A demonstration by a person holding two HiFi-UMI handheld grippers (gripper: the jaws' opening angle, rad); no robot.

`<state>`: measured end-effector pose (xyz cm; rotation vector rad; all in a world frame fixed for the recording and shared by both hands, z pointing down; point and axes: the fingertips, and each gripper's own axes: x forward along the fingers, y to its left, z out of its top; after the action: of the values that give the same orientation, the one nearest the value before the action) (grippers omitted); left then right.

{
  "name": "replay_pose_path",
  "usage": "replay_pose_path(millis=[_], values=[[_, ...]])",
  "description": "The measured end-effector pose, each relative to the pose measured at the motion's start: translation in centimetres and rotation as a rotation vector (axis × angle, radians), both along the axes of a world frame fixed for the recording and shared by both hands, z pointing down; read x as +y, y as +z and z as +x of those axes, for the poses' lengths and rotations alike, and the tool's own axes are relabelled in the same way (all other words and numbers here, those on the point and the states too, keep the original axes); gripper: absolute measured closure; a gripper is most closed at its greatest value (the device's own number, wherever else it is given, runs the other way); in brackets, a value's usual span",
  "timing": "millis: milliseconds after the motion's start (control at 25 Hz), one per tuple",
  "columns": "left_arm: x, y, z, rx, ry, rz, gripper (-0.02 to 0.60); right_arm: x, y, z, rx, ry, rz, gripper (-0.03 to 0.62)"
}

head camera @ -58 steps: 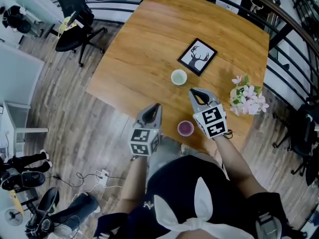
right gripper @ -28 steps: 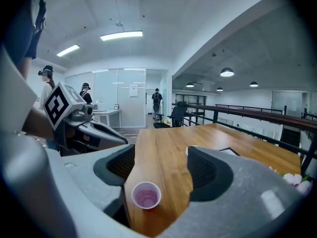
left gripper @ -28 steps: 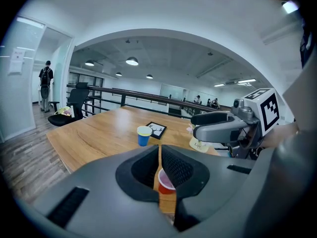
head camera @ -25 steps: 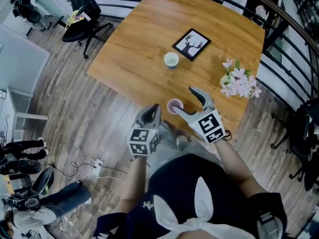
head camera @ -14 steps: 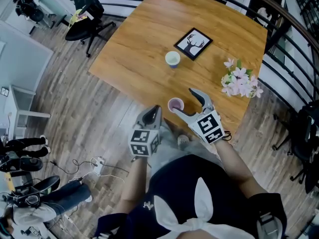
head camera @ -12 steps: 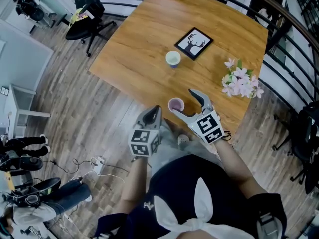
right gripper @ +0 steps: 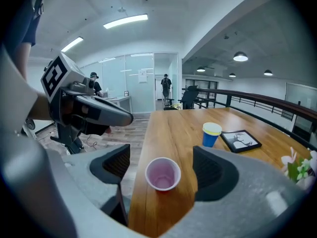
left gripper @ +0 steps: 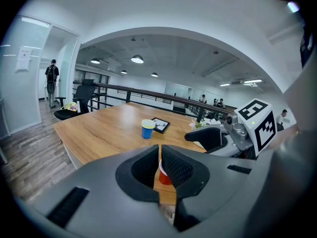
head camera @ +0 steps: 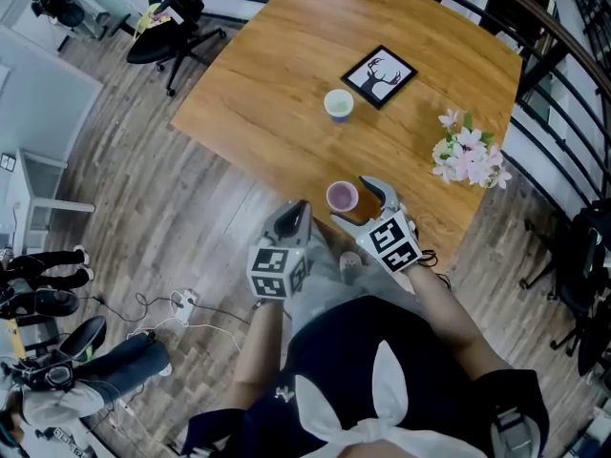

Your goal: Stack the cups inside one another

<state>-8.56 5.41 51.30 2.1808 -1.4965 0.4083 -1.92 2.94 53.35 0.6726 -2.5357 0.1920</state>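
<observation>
Wood-plank floor (head camera: 143,208) surrounds a wooden table (head camera: 277,84), seen steeply from above in the head view. Only that view shows the person's two forearms (head camera: 449,318) reaching forward from a dark top.

On the left, the left tongs (head camera: 298,206) hang over the floor just off the table's near edge, pointing forward and somewhat downward. The left gripper view shows their jaws pressed together to a thin slit with nothing in them. Through the gap below the slit it shows a strip of the red cup (left gripper: 164,173), an outer colour the head view never gives, since it looks down into the cup's pale pink inside.

That cup stands upright at the table's near edge. The right tongs (head camera: 355,204) tilt down toward it from the right. The right gripper view shows their jaws wide apart, having just been opening, with the cup in the gap and touching neither pad. It also shows the left tongs out beyond the table edge.

Farther back, well apart, the blue cup (head camera: 338,104) stands just beside a framed deer picture (head camera: 379,74). Pink flowers (head camera: 468,158) sit toward the right edge.
</observation>
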Motion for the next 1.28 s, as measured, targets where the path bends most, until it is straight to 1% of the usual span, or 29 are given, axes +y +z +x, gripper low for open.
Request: replay_pose_path(millis=[200,400,680,1200,1240,1280], values=[[0.4,0.7,-0.5,0.006,-0.008,-0.014,0.549,0.3,2.4,-0.5,0.047,-0.013,-0.035,0.200],[0.6,1.1,-1.2,0.003,-0.019,-0.030,0.549,-0.1,3.9,-0.6,0.123,-0.023,-0.033,0.200],[0.5,1.5,-1.6,0.002,-0.026,-0.041,0.549,-0.6,5.8,-0.8,0.159,-0.023,-0.064,0.200],[-0.2,1.8,-1.9,0.005,-0.043,-0.044,0.549,-1.1,7.9,-1.2,0.183,-0.037,-0.106,0.201],[-0.2,1.7,-1.9,0.006,-0.043,-0.041,0.549,-1.1,7.9,-1.3,0.184,-0.036,-0.102,0.209],[-0.3,1.7,-1.9,0.007,-0.044,-0.039,0.549,-1.1,7.9,-1.3,0.185,-0.035,-0.097,0.240]])
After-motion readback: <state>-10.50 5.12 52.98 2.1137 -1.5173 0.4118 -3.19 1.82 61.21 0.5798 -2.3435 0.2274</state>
